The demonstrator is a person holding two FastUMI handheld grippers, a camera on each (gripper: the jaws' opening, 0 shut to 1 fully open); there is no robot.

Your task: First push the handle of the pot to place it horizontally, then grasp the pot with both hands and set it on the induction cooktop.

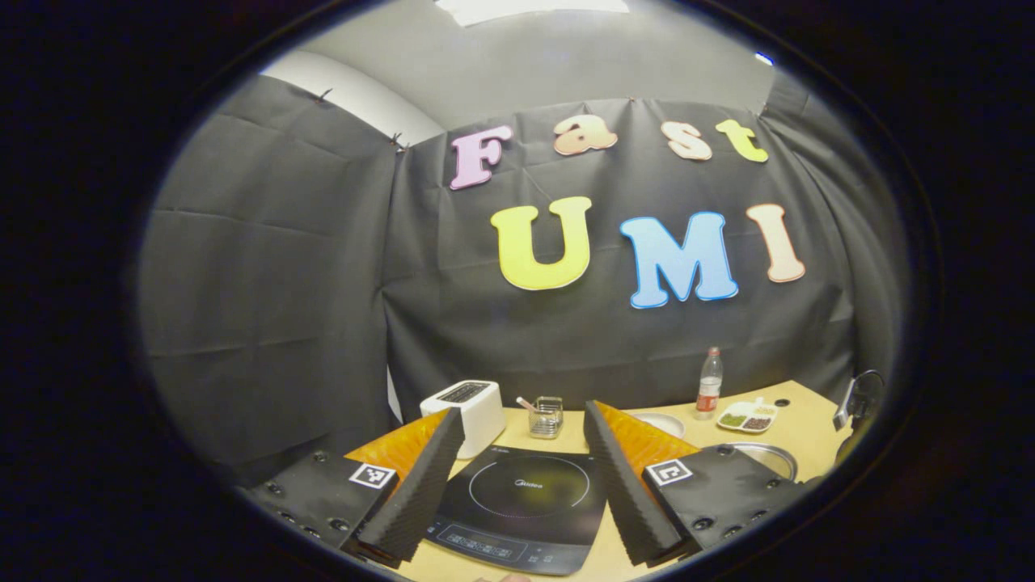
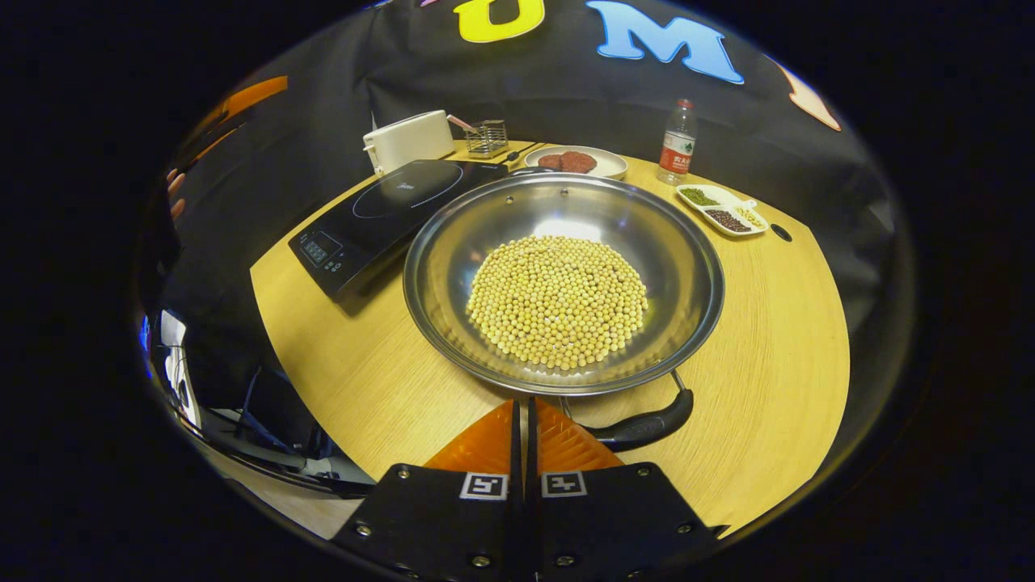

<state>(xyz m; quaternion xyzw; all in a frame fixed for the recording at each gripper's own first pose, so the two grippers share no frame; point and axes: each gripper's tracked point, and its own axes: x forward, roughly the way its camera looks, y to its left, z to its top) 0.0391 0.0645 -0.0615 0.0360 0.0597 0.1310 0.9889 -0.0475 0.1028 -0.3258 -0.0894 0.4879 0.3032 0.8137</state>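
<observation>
Steel, shallow round pot of yellow beans on wooden worktop, beside black induction cooktop | step: handle push — black handle near closed right hand-held gripper, empty | left hand-held gripper wide open, empty | next: nudge handle sideways.

Silver pot holds pale yellow beans; black induction cooktop, white toaster, tan table.

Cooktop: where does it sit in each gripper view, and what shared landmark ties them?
Left gripper view: cooktop bottom centre, between the open left gripper's fingers.
Right gripper view: cooktop upper left, left of the pot, well beyond the shut right gripper.
Shared landmark: the toaster just behind the cooktop.
</observation>
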